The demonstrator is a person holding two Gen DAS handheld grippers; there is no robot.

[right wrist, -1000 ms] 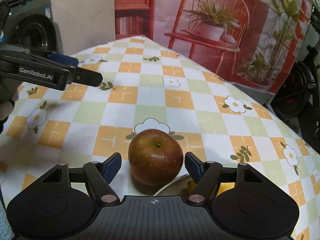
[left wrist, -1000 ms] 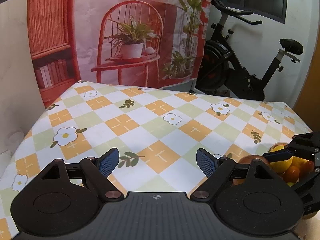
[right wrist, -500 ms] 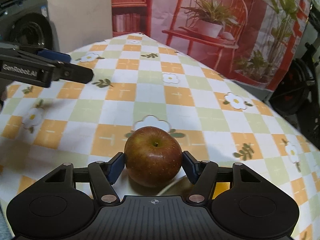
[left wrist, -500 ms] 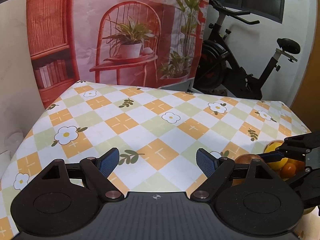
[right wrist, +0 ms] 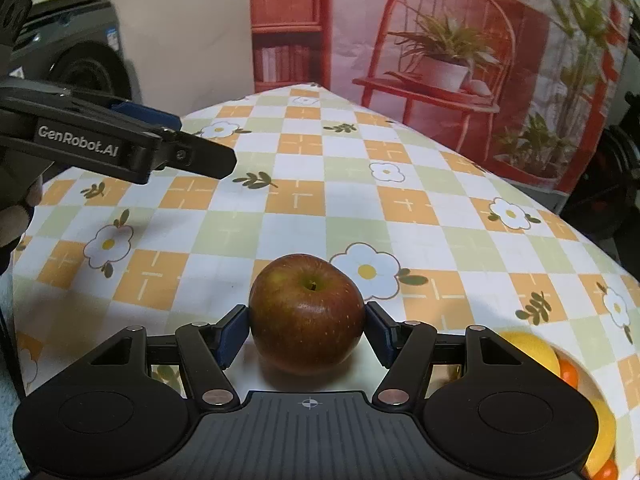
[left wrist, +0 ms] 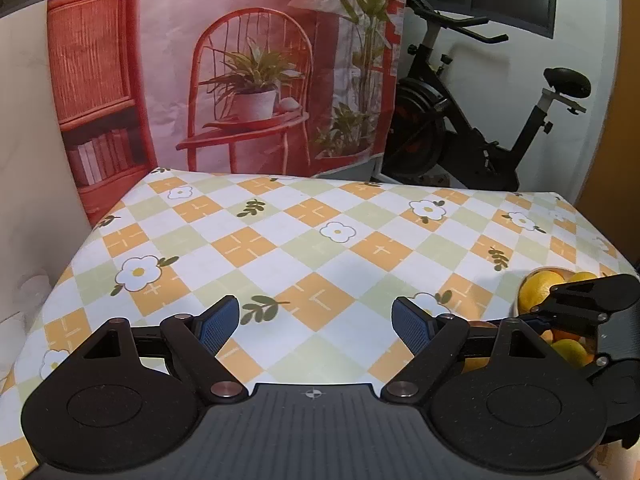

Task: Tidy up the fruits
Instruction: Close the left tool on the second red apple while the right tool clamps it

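Observation:
My right gripper (right wrist: 306,330) is shut on a dark red apple (right wrist: 306,314), its blue pads pressed against both sides, held just above the checkered tablecloth (right wrist: 360,200). A bowl holding yellow and orange citrus fruits (right wrist: 532,350) sits to the lower right of it. In the left wrist view my left gripper (left wrist: 316,322) is open and empty over the cloth. The same fruit bowl (left wrist: 540,288) shows at the right, partly hidden by my right gripper (left wrist: 588,304).
The left gripper's finger (right wrist: 120,144) reaches in from the left in the right wrist view. An exercise bike (left wrist: 480,120) stands behind the table's far right edge. A printed backdrop (left wrist: 248,80) hangs behind the table.
My right gripper has closed from open around the apple to shut on it, and lifted it slightly. My left gripper stays open and has shifted a little.

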